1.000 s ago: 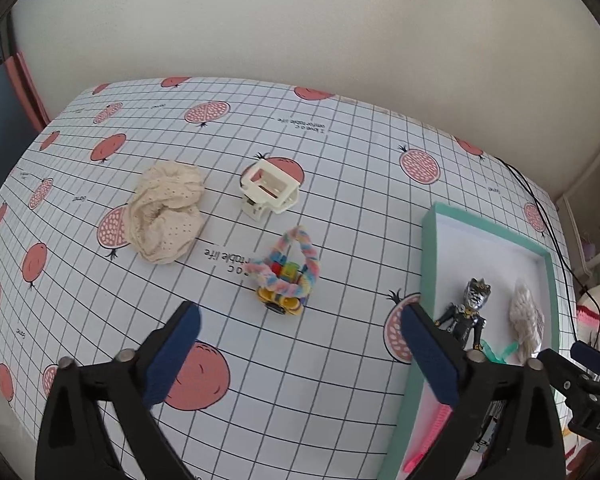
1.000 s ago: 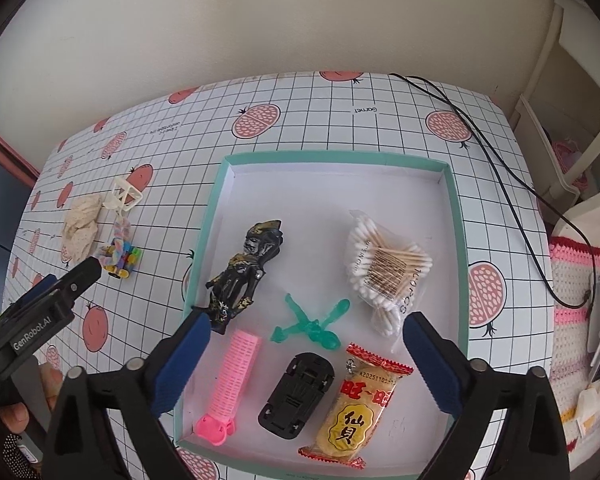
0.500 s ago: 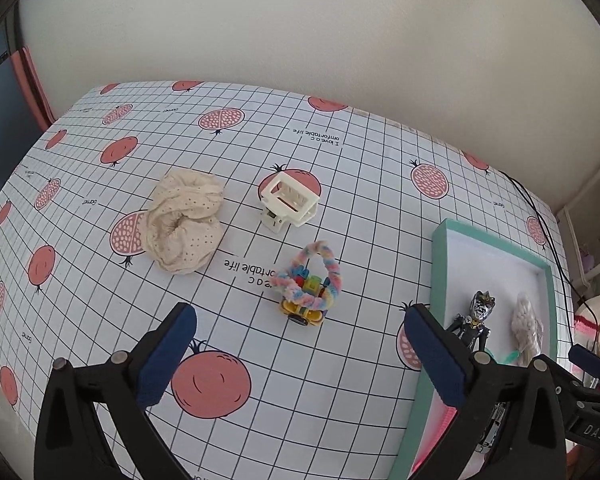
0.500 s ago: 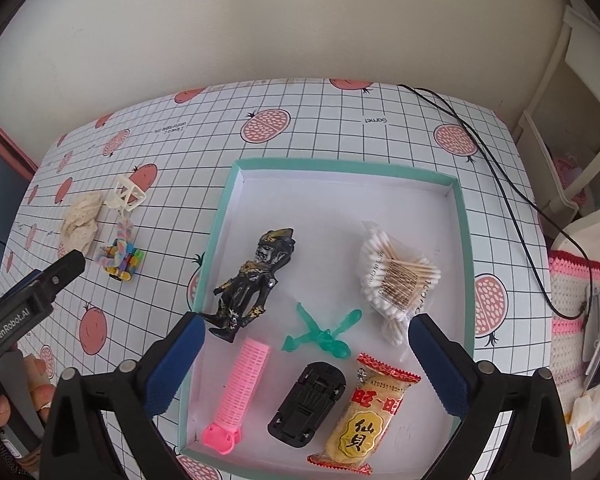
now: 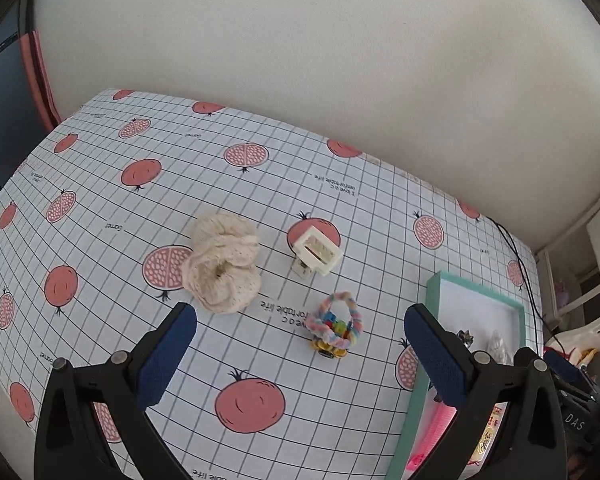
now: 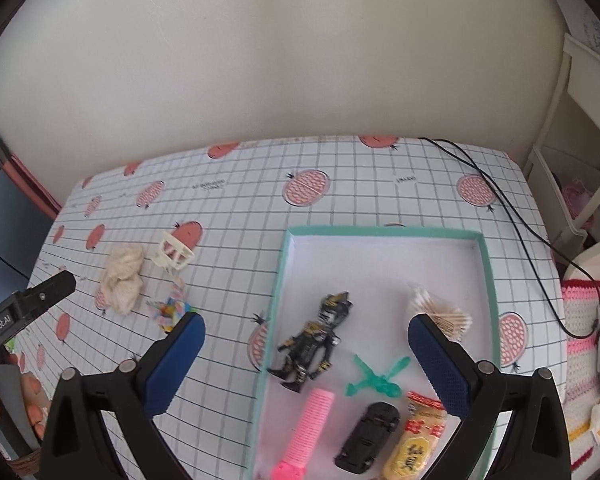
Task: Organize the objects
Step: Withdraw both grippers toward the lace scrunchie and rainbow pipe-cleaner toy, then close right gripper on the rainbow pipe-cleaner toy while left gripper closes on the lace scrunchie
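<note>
A cream scrunchie (image 5: 222, 266), a white hair claw (image 5: 317, 255) and a small toy wrapped in a pastel band (image 5: 334, 326) lie on the pomegranate tablecloth, left of a teal-rimmed tray (image 6: 284, 280). The tray holds a black figure (image 6: 314, 338), a pink hair roller (image 6: 308, 428), a green plastic piece (image 6: 376, 374), a black toy car (image 6: 368, 438), a snack packet (image 6: 416, 436) and cotton swabs (image 6: 440, 312). My left gripper (image 5: 300, 356) is open and empty above the cloth, near the toy. My right gripper (image 6: 306, 360) is open and empty above the tray's front.
A black cable (image 6: 512, 216) runs across the table's right side. A white shelf unit (image 6: 576, 132) and a crocheted cloth (image 6: 584, 344) lie beyond the right edge. The wall stands close behind the table. The left gripper's body (image 6: 24, 312) shows at the right wrist view's left.
Both grippers have pulled back and tilted up, so the table sits lower in both views and more wall shows. No object has moved. Both grippers stay open.
</note>
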The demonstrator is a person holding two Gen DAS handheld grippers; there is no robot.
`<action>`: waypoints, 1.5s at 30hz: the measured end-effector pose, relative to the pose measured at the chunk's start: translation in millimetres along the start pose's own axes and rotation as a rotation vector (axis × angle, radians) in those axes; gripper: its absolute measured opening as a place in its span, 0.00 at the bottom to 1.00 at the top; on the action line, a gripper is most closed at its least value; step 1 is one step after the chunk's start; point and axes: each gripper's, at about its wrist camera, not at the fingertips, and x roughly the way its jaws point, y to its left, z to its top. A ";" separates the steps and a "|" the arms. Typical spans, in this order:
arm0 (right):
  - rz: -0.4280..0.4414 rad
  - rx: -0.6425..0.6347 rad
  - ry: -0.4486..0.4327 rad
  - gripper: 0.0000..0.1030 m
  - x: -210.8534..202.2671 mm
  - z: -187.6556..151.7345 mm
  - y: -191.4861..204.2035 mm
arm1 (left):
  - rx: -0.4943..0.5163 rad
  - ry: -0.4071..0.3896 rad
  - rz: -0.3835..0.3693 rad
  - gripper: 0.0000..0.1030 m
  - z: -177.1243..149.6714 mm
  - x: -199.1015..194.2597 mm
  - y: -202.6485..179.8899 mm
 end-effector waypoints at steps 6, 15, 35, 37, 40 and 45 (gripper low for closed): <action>0.053 -0.034 -0.024 0.98 8.5 6.5 33.5 | -0.068 -0.001 -0.004 1.00 19.4 0.9 30.9; 0.100 -0.059 -0.014 0.85 37.6 8.9 71.7 | -0.101 0.017 0.019 1.00 38.7 26.3 54.4; 0.103 -0.112 0.145 0.34 142.5 -4.5 114.7 | -0.123 0.117 0.000 1.00 36.4 112.2 75.8; 0.105 -0.119 0.152 0.28 144.2 -6.7 115.5 | -0.128 0.127 -0.013 1.00 35.0 114.8 77.1; 0.117 -0.119 0.150 0.20 143.8 -7.2 115.9 | -0.121 0.135 -0.021 1.00 34.0 116.4 75.8; 0.114 -0.141 0.154 0.09 142.5 -8.4 118.0 | -0.114 0.139 -0.014 1.00 33.0 117.6 73.8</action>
